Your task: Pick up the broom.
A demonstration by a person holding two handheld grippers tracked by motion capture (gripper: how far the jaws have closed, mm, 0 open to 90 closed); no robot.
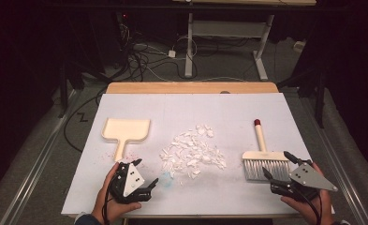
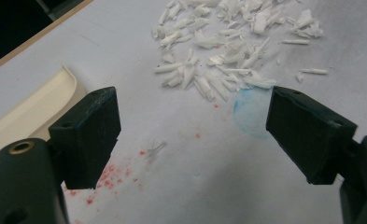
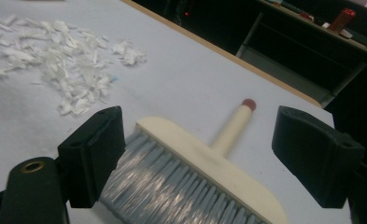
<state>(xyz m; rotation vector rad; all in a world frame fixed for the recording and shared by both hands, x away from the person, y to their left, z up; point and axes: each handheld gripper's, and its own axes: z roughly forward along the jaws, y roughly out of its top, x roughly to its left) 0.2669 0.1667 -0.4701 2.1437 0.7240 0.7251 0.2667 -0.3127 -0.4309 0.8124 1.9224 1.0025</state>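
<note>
The desk (image 1: 275, 108) has a white top and a wooden back edge. Small red spots (image 2: 109, 175) and a round blue mark (image 2: 249, 112) stain it. Behind it, black cables (image 1: 139, 56) lie on the floor.

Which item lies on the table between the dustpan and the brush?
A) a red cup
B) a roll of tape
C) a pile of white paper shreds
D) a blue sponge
C: in the high view the pile of white paper shreds lies between the cream dustpan at left and the brush at right.
</note>
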